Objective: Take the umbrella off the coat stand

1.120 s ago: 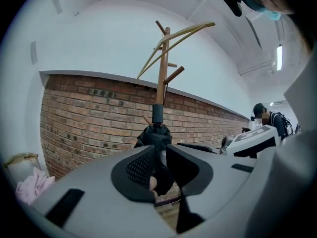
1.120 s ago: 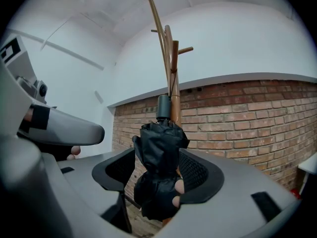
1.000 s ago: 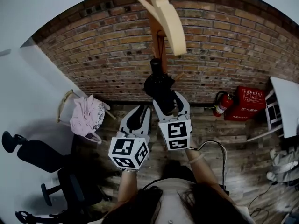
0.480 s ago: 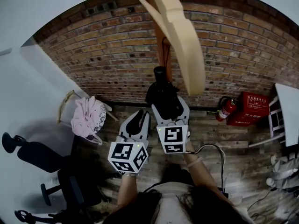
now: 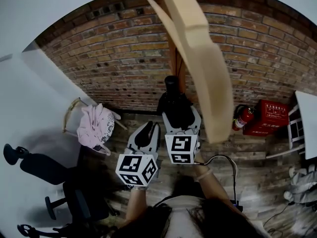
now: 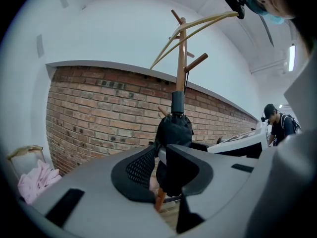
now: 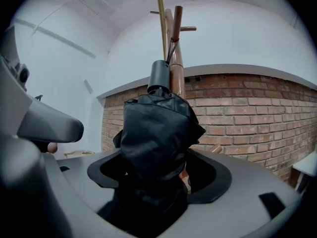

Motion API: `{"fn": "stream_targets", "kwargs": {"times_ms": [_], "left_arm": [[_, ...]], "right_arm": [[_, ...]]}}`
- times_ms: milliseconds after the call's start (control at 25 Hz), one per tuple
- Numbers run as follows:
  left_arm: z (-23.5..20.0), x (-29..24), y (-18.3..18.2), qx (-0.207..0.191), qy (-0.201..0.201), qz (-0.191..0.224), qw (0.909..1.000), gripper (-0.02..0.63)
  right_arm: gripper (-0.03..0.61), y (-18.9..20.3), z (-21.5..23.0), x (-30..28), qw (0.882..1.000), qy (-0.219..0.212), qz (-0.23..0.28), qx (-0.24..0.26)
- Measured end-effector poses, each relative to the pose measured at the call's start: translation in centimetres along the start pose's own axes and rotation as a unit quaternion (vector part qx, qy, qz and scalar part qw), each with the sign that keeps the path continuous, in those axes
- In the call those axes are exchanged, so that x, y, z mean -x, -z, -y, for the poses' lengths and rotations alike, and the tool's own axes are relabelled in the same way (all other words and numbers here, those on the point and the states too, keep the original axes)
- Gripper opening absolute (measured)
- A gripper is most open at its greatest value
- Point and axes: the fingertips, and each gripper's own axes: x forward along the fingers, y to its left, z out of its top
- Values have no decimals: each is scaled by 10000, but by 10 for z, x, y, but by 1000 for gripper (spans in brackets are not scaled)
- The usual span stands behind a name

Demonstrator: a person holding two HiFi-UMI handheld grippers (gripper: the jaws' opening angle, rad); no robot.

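A folded black umbrella hangs by its strap from the wooden coat stand, in front of the brick wall. My right gripper reaches around the umbrella's body. Its jaws are opening, with the umbrella between them and gaps showing on both sides. My left gripper hangs lower and to the left, short of the umbrella. Its jaws stand almost together with nothing in them. A pale curved arm of the stand looms close above both grippers.
A pink cloth lies on a chair at the left, beside a black office chair. A red fire extinguisher and a red box stand at the wall to the right. A white table and a floor cable are on that side too.
Both grippers have sunk a little and drawn nearer the stand, whose pale arm looks larger. The right jaws have spread wider around the umbrella.
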Motion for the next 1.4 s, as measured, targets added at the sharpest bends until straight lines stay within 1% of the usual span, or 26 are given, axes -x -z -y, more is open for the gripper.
{"fn": "stream_targets", "kwargs": {"times_ms": [280,520,800,1000,1400], "left_arm": [[-11,1,-1,66,-87,-3,9999,63],[-14,6,0,144,-105,36,9998,63],[-11,10,-3,190,-54,119,9997,63],[-10,15,-2,229,-22,142,9996,63],[-9,20,-8,283,64,284,9992,63]], "right_arm": [[342,-3,-1,-1,9998,18,54,181],[314,-4,-8,2,9997,-205,154,58],[307,-9,-11,10,9993,-290,196,89],[305,-21,-9,16,9991,-266,318,54],[305,-53,0,30,9975,-83,693,91]]}}
